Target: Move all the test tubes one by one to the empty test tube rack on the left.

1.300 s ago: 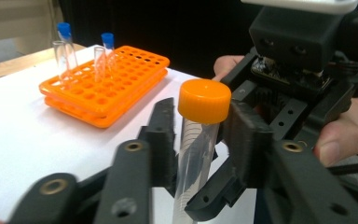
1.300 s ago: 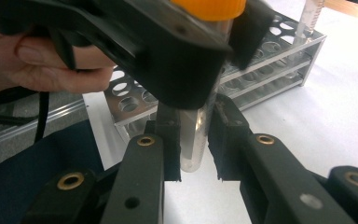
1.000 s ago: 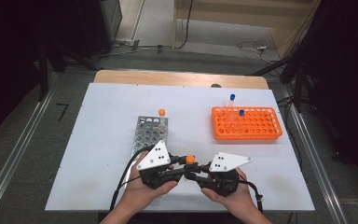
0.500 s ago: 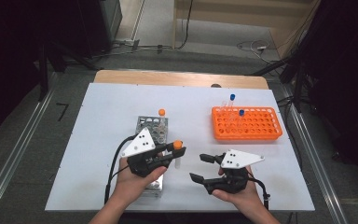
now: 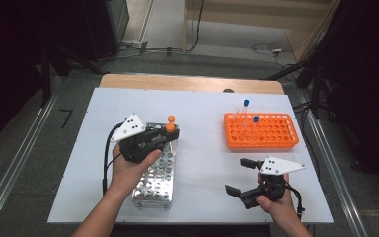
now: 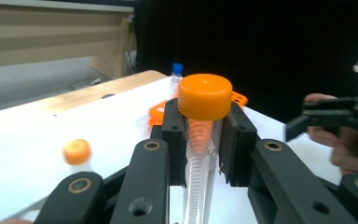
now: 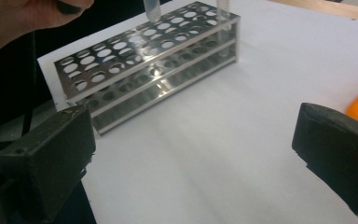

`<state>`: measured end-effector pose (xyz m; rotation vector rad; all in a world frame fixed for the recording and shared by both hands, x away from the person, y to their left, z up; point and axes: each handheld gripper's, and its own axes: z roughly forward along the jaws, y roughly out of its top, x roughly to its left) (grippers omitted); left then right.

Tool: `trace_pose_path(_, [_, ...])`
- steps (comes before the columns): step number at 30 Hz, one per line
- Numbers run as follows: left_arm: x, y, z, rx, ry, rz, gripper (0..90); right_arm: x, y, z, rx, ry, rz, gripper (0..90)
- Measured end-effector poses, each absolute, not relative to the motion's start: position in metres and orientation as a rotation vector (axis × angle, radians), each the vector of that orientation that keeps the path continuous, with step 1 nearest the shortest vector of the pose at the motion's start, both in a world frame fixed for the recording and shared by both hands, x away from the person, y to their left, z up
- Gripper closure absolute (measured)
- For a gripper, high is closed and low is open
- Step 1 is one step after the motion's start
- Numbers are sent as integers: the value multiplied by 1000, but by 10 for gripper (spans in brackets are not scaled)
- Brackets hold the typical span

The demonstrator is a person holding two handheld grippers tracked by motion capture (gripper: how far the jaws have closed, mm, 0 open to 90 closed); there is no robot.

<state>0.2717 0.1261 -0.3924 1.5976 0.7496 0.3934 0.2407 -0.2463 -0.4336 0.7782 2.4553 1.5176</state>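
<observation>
Since the earlier frames, the two units have separated: the left hand-held gripper has moved up over the metal rack, its jaws clamped on an orange-capped tube held upright. The right hand-held gripper has withdrawn toward the counter front, jaws wide apart and empty, near the orange rack.

Held tube bottom cut off; loose orange cap blurred.
</observation>
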Motion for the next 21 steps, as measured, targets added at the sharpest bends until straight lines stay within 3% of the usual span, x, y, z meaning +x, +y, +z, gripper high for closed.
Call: trace_pose_path(21, [315,123,-415,1564,830,530,746,241,-289,-444,893,2400,1463,0])
